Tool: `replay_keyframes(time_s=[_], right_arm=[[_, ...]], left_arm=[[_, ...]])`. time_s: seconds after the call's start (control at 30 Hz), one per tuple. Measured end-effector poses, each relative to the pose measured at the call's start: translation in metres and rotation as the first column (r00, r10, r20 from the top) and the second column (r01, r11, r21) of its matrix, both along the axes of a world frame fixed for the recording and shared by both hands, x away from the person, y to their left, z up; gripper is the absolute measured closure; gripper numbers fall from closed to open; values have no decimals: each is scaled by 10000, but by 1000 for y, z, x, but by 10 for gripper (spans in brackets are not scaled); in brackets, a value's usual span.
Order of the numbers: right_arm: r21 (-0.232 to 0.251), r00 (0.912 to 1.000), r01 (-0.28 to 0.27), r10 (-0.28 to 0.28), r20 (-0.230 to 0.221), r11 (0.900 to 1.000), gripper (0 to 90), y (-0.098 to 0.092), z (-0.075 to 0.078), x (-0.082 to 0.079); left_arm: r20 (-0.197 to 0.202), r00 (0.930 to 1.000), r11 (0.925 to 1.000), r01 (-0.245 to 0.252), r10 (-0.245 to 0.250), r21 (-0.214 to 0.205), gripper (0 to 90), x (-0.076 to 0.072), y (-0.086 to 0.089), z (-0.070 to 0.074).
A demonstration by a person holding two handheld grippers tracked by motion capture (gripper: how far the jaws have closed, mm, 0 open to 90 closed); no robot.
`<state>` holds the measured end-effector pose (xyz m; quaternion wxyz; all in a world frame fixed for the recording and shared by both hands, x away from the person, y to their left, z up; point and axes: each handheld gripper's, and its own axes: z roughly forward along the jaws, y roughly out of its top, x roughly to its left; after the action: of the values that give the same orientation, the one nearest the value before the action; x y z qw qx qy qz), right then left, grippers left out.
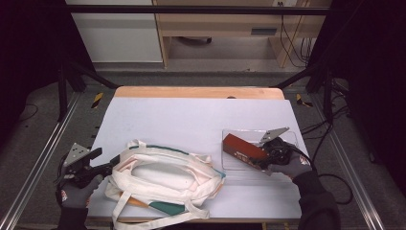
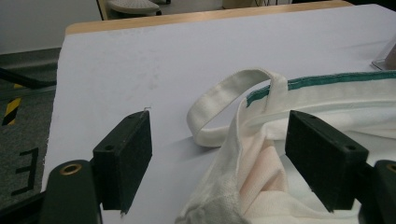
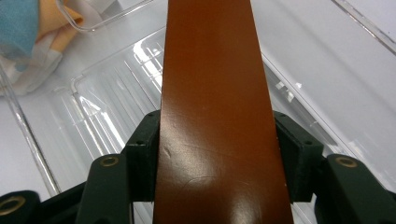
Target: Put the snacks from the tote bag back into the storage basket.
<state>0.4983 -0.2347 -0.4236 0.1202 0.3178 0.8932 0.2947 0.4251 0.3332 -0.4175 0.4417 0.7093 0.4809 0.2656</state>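
We see our right gripper (image 3: 217,154) clamping a brown box (image 3: 212,93) over the clear tray (image 1: 287,136), our left gripper (image 2: 219,158) open astride the tote bag's (image 1: 163,177) rim

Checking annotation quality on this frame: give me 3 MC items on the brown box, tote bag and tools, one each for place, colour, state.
1. Where is the brown box?
A. Over the clear tray
B. Inside the tote bag
C. On the floor

2. What colour is the trim along the tote bag rim?
A. Red
B. Green
C. Black

3. How does the left tool stand?
A. Shut on a handle
B. Open, with bag cloth between its jaws
C. Shut on the box

Answers:
1 A: the high view and the right gripper view show the box over the tray, with the right tool clamped on its sides.
2 B: the left gripper view shows a green band on the rim.
3 B: its pads stand wide apart, not pressing the cloth.
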Motion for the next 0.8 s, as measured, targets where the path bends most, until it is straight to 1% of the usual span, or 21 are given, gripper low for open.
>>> replay_keyframes(time_s=[0.03, 0.27, 0.37, 0.4, 0.43, 0.47, 0.53, 0.57, 0.6, 0.7, 0.8], right_arm=[[-110, 10000, -31, 32, 14, 9999, 425, 1, -1, 0], [-327, 9998, 124, -129, -157, 9994, 418, 3, -1, 2], [-565, 9994, 279, -289, -163, 9980, 410, 5, -3, 2], [-648, 9995, 245, -257, -174, 9976, 406, 4, -3, 2], [-682, 9994, 324, -330, -72, 9971, 393, 4, -3, 2], [-682, 9994, 324, -330, -72, 9971, 393, 4, -3, 2], [-603, 9992, 405, -405, 19, 9974, 391, 4, -1, 1], [-494, 9989, 445, -439, 145, 9978, 383, 3, 2, -1], [-494, 9989, 445, -439, 145, 9978, 383, 3, 2, -1], [-292, 9975, 574, -561, 426, 9979, 382, 1, 8, -6], [-7, 9925, 698, -694, 1006, 9976, 393, -3, 17, -13]], left_arm=[[8, 10000, 10000, -5, 5, -13, 226, 0, 0, 0], [-12, 10000, 10000, 7, -7, 0, 226, 0, 0, 0], [-26, 10000, 10000, 15, -15, 8, 225, 0, 0, 0], [-21, 10000, 10000, 6, -6, -7, 226, 0, 0, 0], [-20, 10000, 10000, 5, -5, -13, 226, 0, 0, 0], [-18, 10000, 10000, 0, 0, -10, 226, 0, 0, 0], [-21, 10000, 10000, 5, -5, -7, 226, 0, 0, 0], [-23, 10000, 10000, 8, -8, -6, 225, 0, 0, 0], [-20, 10000, 10000, 12, -12, -1, 225, 0, 0, 0], [-28, 10000, 10000, 24, -24, 20, 225, 0, -1, 0], [-28, 10000, 10000, 23, -23, 10, 225, 0, -1, 0]])
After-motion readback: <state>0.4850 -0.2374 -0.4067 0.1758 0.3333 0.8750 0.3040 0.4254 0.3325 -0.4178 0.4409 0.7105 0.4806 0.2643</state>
